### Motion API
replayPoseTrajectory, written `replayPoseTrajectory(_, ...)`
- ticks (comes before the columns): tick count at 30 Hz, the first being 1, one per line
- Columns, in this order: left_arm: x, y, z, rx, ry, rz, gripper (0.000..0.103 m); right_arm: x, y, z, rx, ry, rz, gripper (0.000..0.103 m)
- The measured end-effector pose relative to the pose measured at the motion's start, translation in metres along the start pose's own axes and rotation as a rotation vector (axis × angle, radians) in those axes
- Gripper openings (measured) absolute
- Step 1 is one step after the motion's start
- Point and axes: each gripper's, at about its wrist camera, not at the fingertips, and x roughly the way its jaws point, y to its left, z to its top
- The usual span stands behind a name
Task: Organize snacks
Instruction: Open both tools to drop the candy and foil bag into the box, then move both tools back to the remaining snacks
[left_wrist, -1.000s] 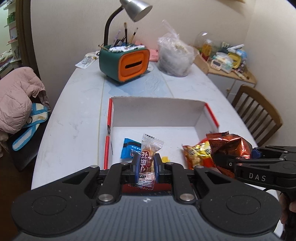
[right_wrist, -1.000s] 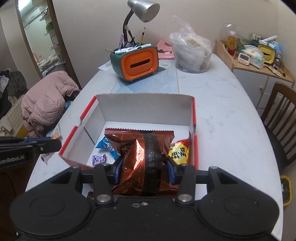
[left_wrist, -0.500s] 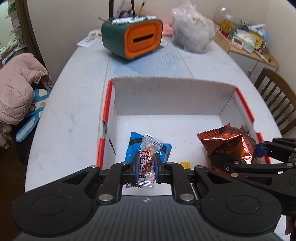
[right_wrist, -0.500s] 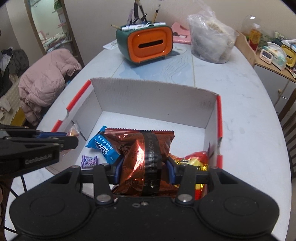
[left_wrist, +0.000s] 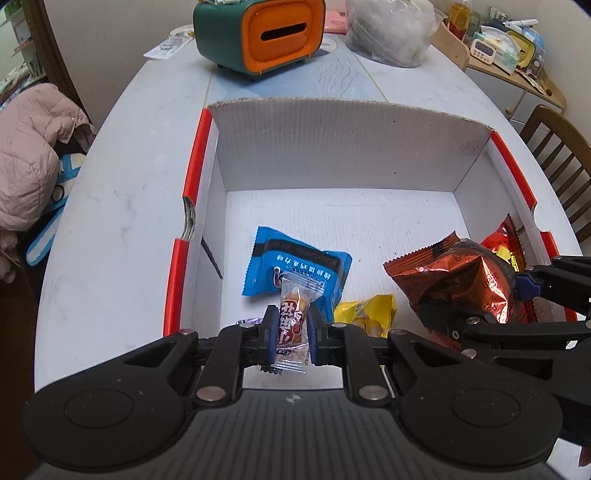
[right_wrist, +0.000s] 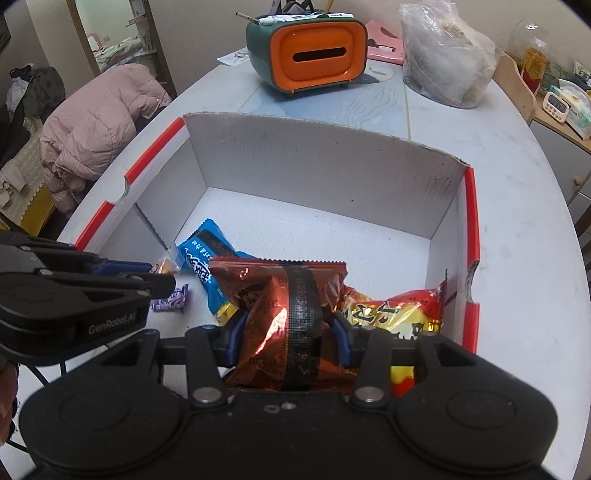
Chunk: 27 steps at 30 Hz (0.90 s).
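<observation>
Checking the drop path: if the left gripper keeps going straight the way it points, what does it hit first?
Most likely the blue snack packet lying on the box floor, right beyond the small clear-wrapped candy that the left gripper holds. Depth is hard to judge.

We see the left gripper (left_wrist: 291, 334) pitched steeply downward, its blue pads pinched tight on a small clear-wrapped candy (left_wrist: 294, 325). The right gripper (right_wrist: 288, 332) sits just beside it, also angled down, jaws part-way apart and clamped across a copper foil snack bag (right_wrist: 284, 314).

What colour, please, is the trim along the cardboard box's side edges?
Red-orange trim on a white cardboard box; clearest in the left wrist view.
</observation>
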Motion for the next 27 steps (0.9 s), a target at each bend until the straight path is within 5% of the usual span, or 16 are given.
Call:
replayPoseTrajectory(6,-0.003,0.003,-0.004,-0.001,-0.006,-0.009,0.018,-0.004,0.001,-0.002,0.006,-0.01,0.003,0.051)
replayPoseTrajectory(9,-0.008,0.004,-0.006,0.001,-0.021,-0.014,0.021,-0.011,0.003,-0.003,0.004,-0.026,0.012,0.071)
replayPoseTrajectory(16,-0.032,0.004,-0.013,0.01,-0.065,-0.039,0.021,-0.038,0.007,-0.008,-0.002,-0.073,0.01,0.084)
replayPoseTrajectory(27,-0.089,0.005,-0.033,0.014,-0.182,-0.082,0.03,-0.093,0.023,-0.026,-0.012,-0.166,0.01,0.09)
